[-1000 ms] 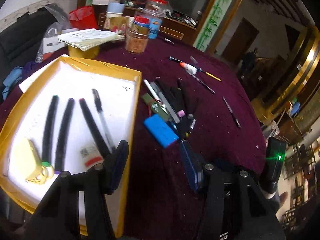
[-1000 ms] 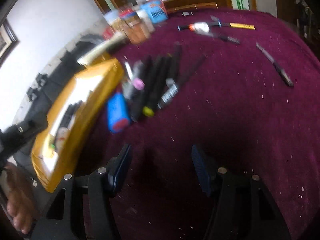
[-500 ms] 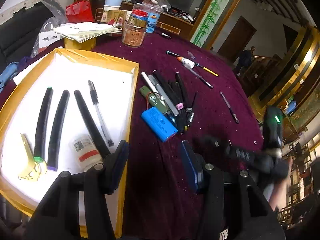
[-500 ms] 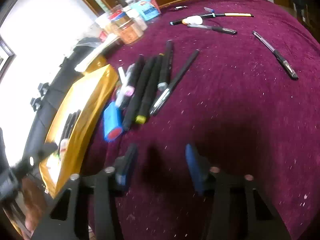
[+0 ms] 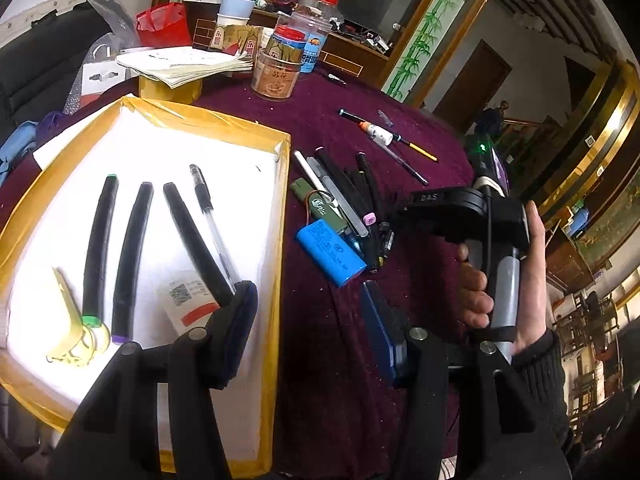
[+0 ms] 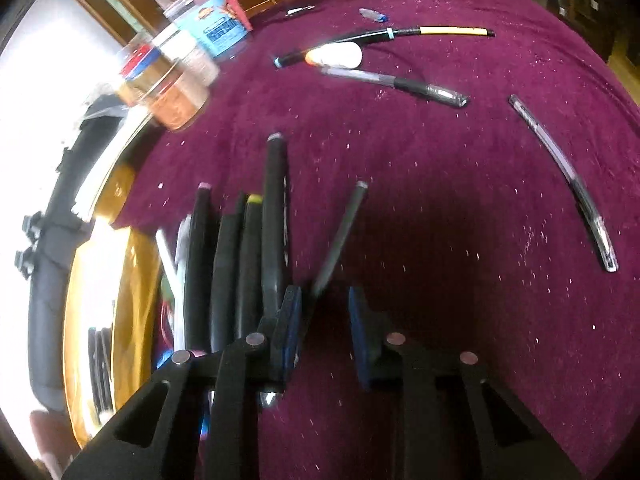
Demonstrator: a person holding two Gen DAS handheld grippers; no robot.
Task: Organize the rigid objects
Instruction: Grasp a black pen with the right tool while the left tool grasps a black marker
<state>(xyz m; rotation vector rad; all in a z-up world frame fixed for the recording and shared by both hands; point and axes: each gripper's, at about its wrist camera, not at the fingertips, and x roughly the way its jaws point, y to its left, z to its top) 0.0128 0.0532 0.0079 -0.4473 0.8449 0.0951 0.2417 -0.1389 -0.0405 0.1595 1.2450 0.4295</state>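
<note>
Pens (image 6: pixel 248 264) lie bunched on the table (image 6: pixel 460 184) just beside the yellow tray (image 5: pixel 280 240), and the right gripper (image 6: pixel 324 312) is low at their near ends. Its jaws stand partly open around a thin dark pen (image 6: pixel 340 236), holding nothing. Closing off-centre could roll it or catch a neighbour. The left gripper (image 5: pixel 308 312) hangs wide open, empty, over the tray's edge

Left wrist view: high over the surface (image 5: pixel 340 360), angled down and forward, taking in the yellow tray (image 5: pixel 280 240), the pile of markers (image 5: pixel 360 196) and the right hand-held gripper (image 5: pixel 390 232). Right wrist view: low, close behind the same pile of markers (image 6: pixel 240 260), facing along it; tray edge (image 6: pixel 132 280) at left
</note>
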